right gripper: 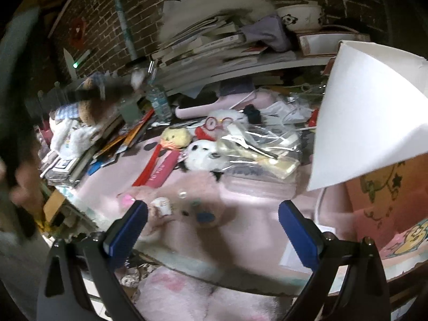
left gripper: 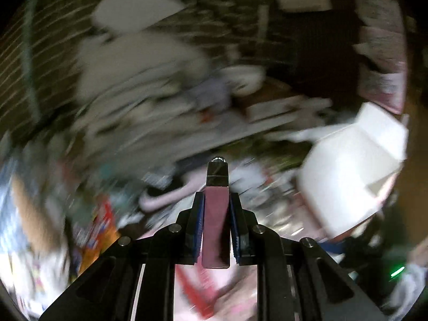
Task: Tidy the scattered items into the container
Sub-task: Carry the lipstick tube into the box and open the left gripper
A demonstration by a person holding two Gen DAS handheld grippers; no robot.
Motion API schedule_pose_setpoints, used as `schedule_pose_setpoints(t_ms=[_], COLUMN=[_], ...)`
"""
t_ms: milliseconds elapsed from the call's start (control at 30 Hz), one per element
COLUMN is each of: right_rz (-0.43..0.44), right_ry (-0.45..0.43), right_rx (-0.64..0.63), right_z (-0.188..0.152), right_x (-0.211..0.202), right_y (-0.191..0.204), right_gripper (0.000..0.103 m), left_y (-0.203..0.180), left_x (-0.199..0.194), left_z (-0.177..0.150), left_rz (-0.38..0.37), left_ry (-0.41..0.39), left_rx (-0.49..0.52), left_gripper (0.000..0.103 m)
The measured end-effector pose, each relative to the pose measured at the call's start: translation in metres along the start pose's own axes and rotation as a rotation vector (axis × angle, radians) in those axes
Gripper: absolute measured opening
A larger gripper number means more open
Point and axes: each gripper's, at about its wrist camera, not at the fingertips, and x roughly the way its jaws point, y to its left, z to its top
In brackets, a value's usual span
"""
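My left gripper (left gripper: 216,211) is shut on a slim pink tube with a dark cap and a silver tip (left gripper: 216,203), held up in the air; the left wrist view is heavily blurred by motion. A white box (left gripper: 350,165) with open flaps lies to its right, and the same box (right gripper: 366,112) fills the right side of the right wrist view. My right gripper (right gripper: 212,222) is open and empty above the pink table cover (right gripper: 254,214). Small items lie between its fingers: a little white cup (right gripper: 161,205) and a clear bead (right gripper: 182,194). A red-pink flat box (right gripper: 163,172) lies further back.
A panda plush (right gripper: 203,153), a yellow plush (right gripper: 175,136), clear plastic bags (right gripper: 256,149) and a water bottle (right gripper: 159,101) crowd the table's middle. Piles of books (right gripper: 214,45) and a panda bowl (right gripper: 301,17) stand at the back against a brick wall. A pink patterned box (right gripper: 388,200) sits right.
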Motion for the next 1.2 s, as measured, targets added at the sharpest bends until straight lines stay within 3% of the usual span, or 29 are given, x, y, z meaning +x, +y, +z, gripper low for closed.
schedule_pose_setpoints(t_ms=[67, 200, 367, 500, 700, 1000, 1067, 1100, 1133, 1200], right_rz=[-0.013, -0.030, -0.025, -0.005, 0.008, 0.032, 0.027, 0.027, 0.028, 0.027], right_ry=[-0.005, 0.010, 0.011, 0.015, 0.012, 0.007, 0.008, 0.010, 0.011, 0.007], right_rx=[0.017, 0.064, 0.070, 0.087, 0.093, 0.131, 0.126, 0.126, 0.127, 0.126], right_z=[0.000, 0.003, 0.002, 0.001, -0.002, -0.004, -0.004, -0.005, -0.005, -0.006], right_x=[0.000, 0.001, -0.002, -0.002, -0.003, -0.001, 0.000, 0.000, 0.000, -0.001], right_y=[-0.005, -0.015, -0.018, -0.019, -0.019, -0.024, -0.023, -0.024, -0.024, -0.024], right_gripper=[0.098, 0.098, 0.098, 0.098, 0.098, 0.098, 0.098, 0.098, 0.098, 0.098], left_y=[-0.028, -0.077, -0.144, -0.186, -0.230, -0.235, -0.233, -0.231, -0.230, -0.225], left_x=[0.005, 0.025, 0.063, 0.102, 0.152, 0.176, 0.176, 0.174, 0.170, 0.158], left_z=[0.026, 0.060, 0.084, 0.084, 0.066, 0.059, 0.062, 0.065, 0.069, 0.078], left_rz=[-0.102, -0.229, -0.382, -0.398, -0.340, -0.293, -0.281, -0.285, -0.279, -0.277], left_ry=[0.012, 0.061, 0.226, 0.378, 0.551, 0.636, 0.629, 0.614, 0.585, 0.532], left_rx=[0.064, 0.180, 0.339, 0.425, 0.531, 0.569, 0.560, 0.555, 0.548, 0.542], left_gripper=[0.013, 0.013, 0.013, 0.013, 0.013, 0.015, 0.037, 0.061, 0.071, 0.072])
